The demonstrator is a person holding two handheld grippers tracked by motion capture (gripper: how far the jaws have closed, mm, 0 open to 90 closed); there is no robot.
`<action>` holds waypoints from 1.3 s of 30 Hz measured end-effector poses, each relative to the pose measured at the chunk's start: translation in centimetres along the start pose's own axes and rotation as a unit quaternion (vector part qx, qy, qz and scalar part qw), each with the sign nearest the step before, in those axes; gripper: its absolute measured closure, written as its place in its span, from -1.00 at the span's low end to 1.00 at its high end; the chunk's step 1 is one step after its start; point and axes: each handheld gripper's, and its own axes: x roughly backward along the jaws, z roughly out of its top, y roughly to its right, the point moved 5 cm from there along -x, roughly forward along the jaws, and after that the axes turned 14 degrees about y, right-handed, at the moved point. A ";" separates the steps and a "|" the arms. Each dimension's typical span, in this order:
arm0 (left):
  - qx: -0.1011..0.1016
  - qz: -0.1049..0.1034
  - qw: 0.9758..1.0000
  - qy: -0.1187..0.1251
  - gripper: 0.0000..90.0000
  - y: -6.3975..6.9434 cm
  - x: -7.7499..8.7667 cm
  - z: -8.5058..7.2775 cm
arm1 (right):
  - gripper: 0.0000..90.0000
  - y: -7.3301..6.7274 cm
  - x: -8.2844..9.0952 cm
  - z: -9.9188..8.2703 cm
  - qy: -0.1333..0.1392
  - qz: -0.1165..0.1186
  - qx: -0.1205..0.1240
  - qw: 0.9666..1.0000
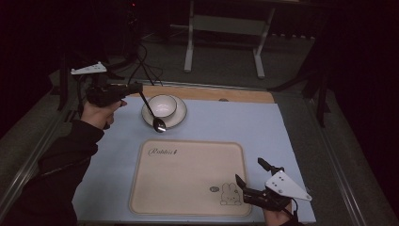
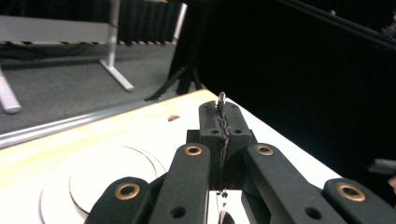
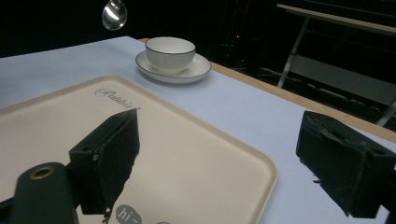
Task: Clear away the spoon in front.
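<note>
My left gripper [image 1: 137, 87] is shut on the handle of a metal spoon [image 1: 153, 113], held in the air at the table's far left. The spoon hangs down slantwise, its bowl [image 1: 159, 124] over the near rim of a white saucer [image 1: 178, 118]. A white cup [image 1: 163, 105] stands on that saucer. In the left gripper view the spoon's handle tip [image 2: 222, 98] pokes up between the closed jaws [image 2: 222, 122]. My right gripper [image 1: 251, 173] rests open at the near right, by the right edge of a cream tray [image 1: 188, 176]. The right gripper view has the spoon bowl [image 3: 114, 14] hanging above the cup [image 3: 170, 51].
The cream tray [image 3: 196, 154] has a rabbit drawing and lettering and lies on a pale blue mat [image 1: 235, 125]. A wooden table edge [image 1: 235, 94] runs behind the mat. Metal table legs [image 1: 223, 40] stand on the floor beyond.
</note>
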 end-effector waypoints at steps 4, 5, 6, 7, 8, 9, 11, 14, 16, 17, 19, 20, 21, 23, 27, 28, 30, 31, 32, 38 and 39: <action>-0.004 -0.023 1.000 -0.010 1.00 0.9 0.2 -0.3 | -0.70 0.0 0.0 0.0 0.000 0.000 0.002 1.000; -0.004 -0.023 1.000 -0.010 1.00 0.9 0.2 -0.3 | -0.70 0.0 0.0 0.0 0.000 0.000 0.002 1.000; -0.006 -0.033 0.999 -0.014 1.00 1.4 0.2 -0.4 | -0.70 0.0 0.0 0.0 0.000 0.000 0.001 1.000; -0.006 -0.040 0.999 -0.018 1.00 1.6 0.2 -0.5 | -0.70 0.0 0.0 0.0 0.000 0.001 0.002 1.000; -0.011 -0.042 0.999 -0.021 1.00 1.9 0.2 -0.7 | -0.70 0.0 0.0 0.0 -0.001 0.001 0.002 1.000; -0.011 -0.049 0.998 -0.027 1.00 2.1 0.2 -0.8 | -0.70 0.0 0.0 0.0 -0.001 0.001 0.001 1.000; -0.013 -0.054 0.998 -0.031 1.00 2.3 0.2 -1.0 | -0.70 0.0 0.0 0.0 -0.001 0.001 0.002 1.000; -0.018 -0.071 0.996 -0.043 1.00 3.1 0.0 -1.5 | -0.70 0.0 0.0 0.0 0.000 0.001 0.002 1.000; -0.022 -0.086 0.994 -0.058 1.00 3.7 -0.2 -2.1 | -0.70 -0.1 0.0 0.0 -0.001 0.002 0.002 1.000; -0.022 -0.086 0.994 -0.058 1.00 3.7 -0.2 -2.1 | -0.70 -0.1 0.0 0.0 -0.001 0.002 0.002 1.000; -0.026 -0.100 0.992 -0.073 1.00 4.2 -0.4 -2.8 | -0.70 -0.1 0.0 0.0 -0.001 0.001 0.001 1.000; -0.026 -0.100 0.992 -0.073 1.00 4.2 -0.4 -2.8 | -0.70 -0.1 0.0 0.0 -0.001 0.001 0.001 1.000; -0.027 -0.101 0.992 -0.076 1.00 4.4 -0.5 -3.0 | -0.70 -0.1 0.0 0.0 -0.001 0.001 0.002 1.000; -0.028 -0.111 0.990 -0.082 1.00 4.6 -0.5 -3.4 | -0.70 -0.1 0.0 0.0 -0.001 0.001 0.002 1.000; -0.027 -0.124 0.988 -0.091 1.00 4.9 -0.6 -4.2 | -0.70 -0.1 0.0 0.0 -0.001 0.002 0.003 1.000; -0.028 -0.131 0.986 -0.098 1.00 5.1 -0.6 -4.7 | -0.70 -0.1 0.0 0.0 -0.001 0.002 0.003 1.000; -0.028 -0.136 0.985 -0.101 1.00 5.3 -0.6 -4.9 | -0.70 -0.1 0.0 0.0 -0.002 0.002 0.003 1.000; -0.027 -0.141 0.984 -0.105 1.00 5.4 -0.6 -5.2 | -0.70 -0.1 0.0 0.0 -0.002 0.002 0.003 1.000; -0.027 -0.144 0.983 -0.107 1.00 5.5 -0.5 -5.4 | -0.70 -0.1 0.0 0.0 -0.002 0.002 0.003 1.000; -0.024 -0.164 0.978 -0.127 1.00 5.7 -0.3 -7.0 | -0.70 -0.1 -0.1 0.0 -0.002 0.002 0.003 1.000; -0.024 -0.166 0.977 -0.130 1.00 5.7 -0.3 -7.3 | -0.70 -0.1 -0.1 0.0 -0.003 0.003 0.003 1.000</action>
